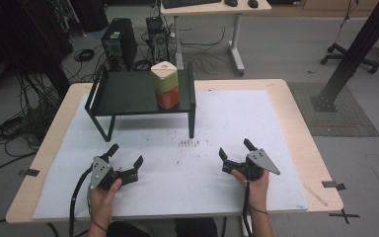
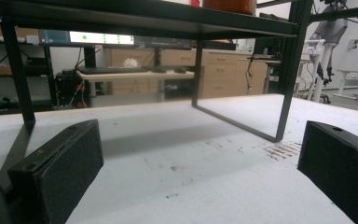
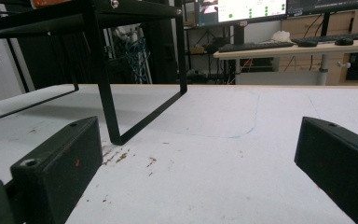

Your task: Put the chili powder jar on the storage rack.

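Both claws, left gripper (image 1: 125, 161) and right gripper (image 1: 236, 153), sit wide open and empty on the table (image 1: 296, 128), the carton (image 1: 166, 85) upright on the shelf (image 1: 123, 94) ahead, perhaps slightly nearer the right.

High view overhead facing forward, both gripper views low, sharing black shelf (image 1: 128, 94)

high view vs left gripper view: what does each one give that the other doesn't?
High view alone: the whole carton standing on the black shelf, both hands, and the left gripper and right gripper, both open on the white mat. Left gripper view alone: the shelf's underside, a lit monitor, wooden drawers. Shared: shelf, mat, brown stains.
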Motion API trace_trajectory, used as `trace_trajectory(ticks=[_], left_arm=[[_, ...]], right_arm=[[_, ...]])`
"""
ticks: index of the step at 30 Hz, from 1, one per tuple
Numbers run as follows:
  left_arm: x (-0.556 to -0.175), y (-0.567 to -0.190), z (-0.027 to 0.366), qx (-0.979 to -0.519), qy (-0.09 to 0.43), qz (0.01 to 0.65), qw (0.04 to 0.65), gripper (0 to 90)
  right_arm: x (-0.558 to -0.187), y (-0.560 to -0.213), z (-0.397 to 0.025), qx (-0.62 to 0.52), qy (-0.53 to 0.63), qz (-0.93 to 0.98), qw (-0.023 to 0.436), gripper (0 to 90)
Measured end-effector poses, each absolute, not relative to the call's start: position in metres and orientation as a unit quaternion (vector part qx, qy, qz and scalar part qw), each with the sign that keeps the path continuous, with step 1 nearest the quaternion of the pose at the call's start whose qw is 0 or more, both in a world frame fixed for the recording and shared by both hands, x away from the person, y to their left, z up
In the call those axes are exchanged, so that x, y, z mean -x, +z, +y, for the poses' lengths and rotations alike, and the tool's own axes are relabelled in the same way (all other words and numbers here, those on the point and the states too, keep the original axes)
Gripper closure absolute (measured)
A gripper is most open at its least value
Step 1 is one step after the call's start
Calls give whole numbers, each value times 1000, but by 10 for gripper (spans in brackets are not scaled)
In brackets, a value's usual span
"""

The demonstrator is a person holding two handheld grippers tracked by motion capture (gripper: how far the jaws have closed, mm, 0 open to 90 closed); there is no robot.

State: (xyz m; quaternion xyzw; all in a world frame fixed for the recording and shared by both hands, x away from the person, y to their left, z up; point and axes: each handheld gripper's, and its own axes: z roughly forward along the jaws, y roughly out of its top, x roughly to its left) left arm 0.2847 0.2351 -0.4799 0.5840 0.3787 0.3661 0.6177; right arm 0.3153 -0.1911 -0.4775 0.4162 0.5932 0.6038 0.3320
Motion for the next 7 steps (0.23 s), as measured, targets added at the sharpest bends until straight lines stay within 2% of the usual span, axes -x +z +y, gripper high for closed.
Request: trace_trajectory(ticks=[7], left_arm=[[-285, -480, 235, -583, 366, 380, 618, 2]], right_arm=[[-316, -477, -192, -417, 604, 596, 326, 7]])
